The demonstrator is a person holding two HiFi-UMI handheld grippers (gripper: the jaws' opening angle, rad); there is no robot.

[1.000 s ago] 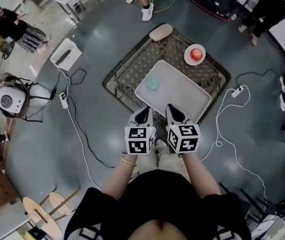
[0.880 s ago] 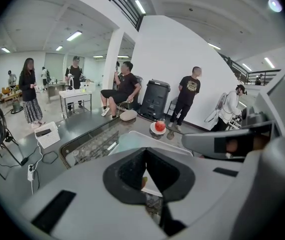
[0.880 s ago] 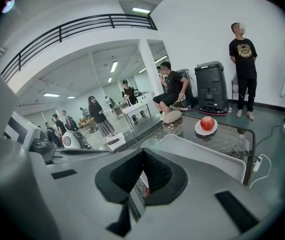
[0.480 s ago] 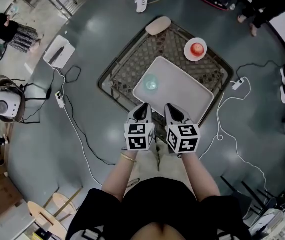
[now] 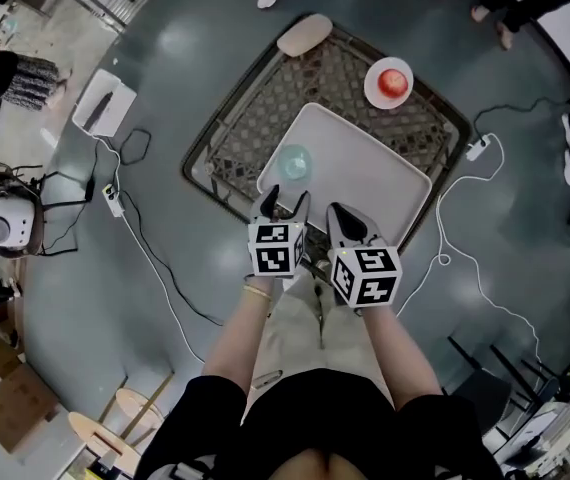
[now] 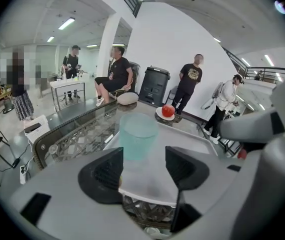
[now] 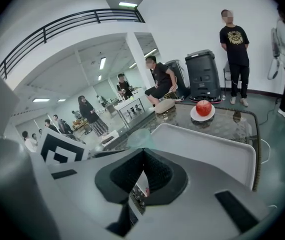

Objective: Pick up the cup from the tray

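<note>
Cup (image 5: pixel 293 160), translucent teal cylinder; left claw (image 5: pixel 286 198) opening just short, right claw (image 5: pixel 338 211) pinched together, empty

The translucent pale-teal cup (image 5: pixel 293 161) stands upright on the white tray (image 5: pixel 375 173), near its left corner.

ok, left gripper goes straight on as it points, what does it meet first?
Likely the translucent pale-teal plastic cup upright on the white rectangular tray, just ahead of the left gripper, whose jaws are opening; nothing between them yet.
</note>
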